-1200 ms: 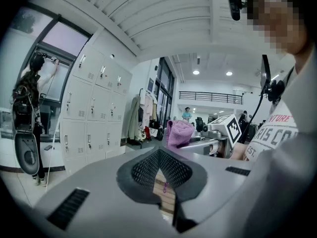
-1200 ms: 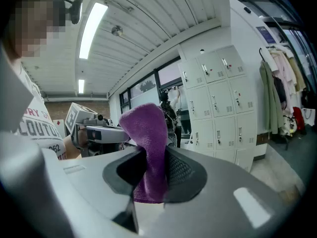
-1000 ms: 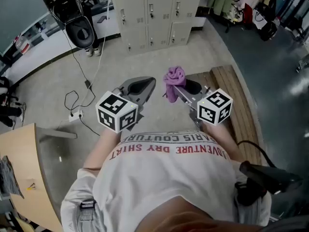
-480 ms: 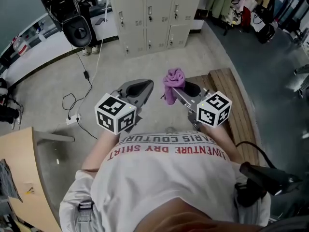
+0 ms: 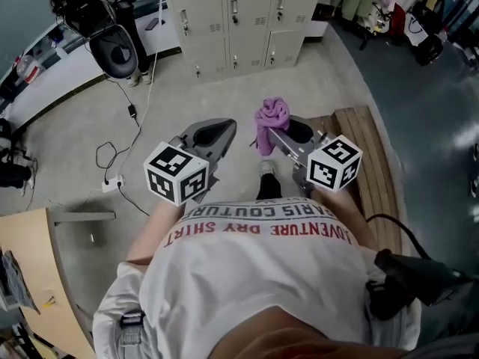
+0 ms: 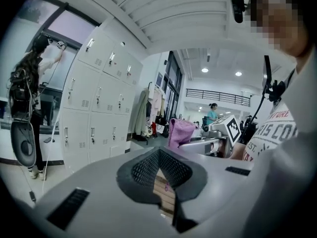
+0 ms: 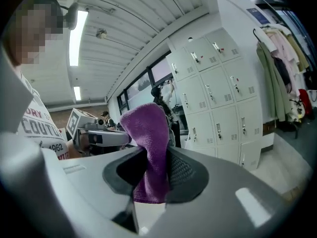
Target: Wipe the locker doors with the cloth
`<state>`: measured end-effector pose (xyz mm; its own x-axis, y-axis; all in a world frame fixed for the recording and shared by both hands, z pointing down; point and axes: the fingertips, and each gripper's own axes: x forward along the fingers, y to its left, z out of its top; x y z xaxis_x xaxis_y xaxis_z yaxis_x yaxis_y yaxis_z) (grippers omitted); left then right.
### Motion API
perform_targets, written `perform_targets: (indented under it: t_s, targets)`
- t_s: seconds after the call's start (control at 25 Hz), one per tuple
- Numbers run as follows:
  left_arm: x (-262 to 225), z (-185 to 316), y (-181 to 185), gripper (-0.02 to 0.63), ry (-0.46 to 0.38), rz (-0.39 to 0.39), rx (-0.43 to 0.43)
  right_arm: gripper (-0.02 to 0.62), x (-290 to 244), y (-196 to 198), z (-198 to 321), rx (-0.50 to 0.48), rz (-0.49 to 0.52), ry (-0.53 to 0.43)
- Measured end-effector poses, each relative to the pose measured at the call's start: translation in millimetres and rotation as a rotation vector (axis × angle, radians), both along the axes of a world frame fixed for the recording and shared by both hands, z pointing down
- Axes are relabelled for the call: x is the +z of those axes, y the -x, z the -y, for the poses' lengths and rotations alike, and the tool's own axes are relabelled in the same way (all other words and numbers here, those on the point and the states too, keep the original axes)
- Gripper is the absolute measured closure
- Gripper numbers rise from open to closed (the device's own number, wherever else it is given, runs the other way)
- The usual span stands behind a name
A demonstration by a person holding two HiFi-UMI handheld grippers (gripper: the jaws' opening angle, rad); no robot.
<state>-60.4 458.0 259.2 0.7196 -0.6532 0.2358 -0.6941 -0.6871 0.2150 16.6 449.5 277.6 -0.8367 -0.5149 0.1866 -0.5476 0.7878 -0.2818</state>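
A bank of pale grey lockers (image 5: 239,21) stands across the floor ahead, a few steps away. My right gripper (image 5: 283,131) is shut on a purple cloth (image 5: 271,118), which bunches up above its jaws. The right gripper view shows the cloth (image 7: 148,143) pinched between the dark pads, with the lockers (image 7: 218,98) beyond it at the right. My left gripper (image 5: 213,134) is level with it on the left, shut, holding nothing. From the left gripper view, its pads meet at the tip (image 6: 159,152), the lockers (image 6: 94,113) rise at the left and the cloth (image 6: 181,132) shows beyond.
A wooden bench (image 5: 370,163) runs along my right side. Cables and a power strip (image 5: 120,163) lie on the floor at the left, near a black seat-like device (image 5: 112,47). A table edge (image 5: 30,275) is at lower left, hanging clothes (image 5: 389,6) at upper right. A person (image 6: 27,98) stands by the lockers.
The lockers have slid slightly lower and nearer in the head view, and a foot now shows between the grippers. Both grippers hold the same pose; the cloth stays gripped.
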Motion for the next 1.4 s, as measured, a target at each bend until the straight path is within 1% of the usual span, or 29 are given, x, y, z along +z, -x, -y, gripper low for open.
perform_targets:
  t_s: [0.16,0.36,0.48,0.6,0.68,0.8,0.96,1.08,1.28,1.4]
  targets:
    - [11,100,-23,0.606,0.024,-0.007,-0.018,0.509,13,-28,103,0.002,0.002,0.033]
    - [18,238,-61,0.606,0.066,-0.033,-0.049,0.509,19,-76,239,0.011,-0.001,0.068]
    - [4,308,-87,0.606,0.039,-0.025,-0.06,0.509,7,-105,312,0.006,-0.001,0.046]
    - [-14,358,-104,0.606,-0.001,-0.021,-0.067,0.509,-10,-122,368,0.005,0.013,0.009]
    - [-21,380,-108,0.606,-0.012,-0.018,-0.07,0.509,-20,-124,393,0.002,0.037,-0.007]
    - [-25,398,-108,0.606,-0.025,-0.015,-0.083,0.509,-27,-121,411,-0.014,0.06,-0.032]
    - [-20,413,-103,0.606,-0.046,-0.02,-0.107,0.509,-25,-117,424,-0.029,0.062,-0.069]
    - [-12,437,-94,0.606,-0.043,-0.026,-0.113,0.509,-22,-107,447,-0.029,0.06,-0.073]
    - [5,497,-77,0.606,-0.023,-0.029,-0.097,0.509,-9,-89,501,-0.022,0.026,-0.082]
    - [17,543,-63,0.606,0.003,-0.035,-0.097,0.509,3,-77,545,-0.001,0.024,-0.048]
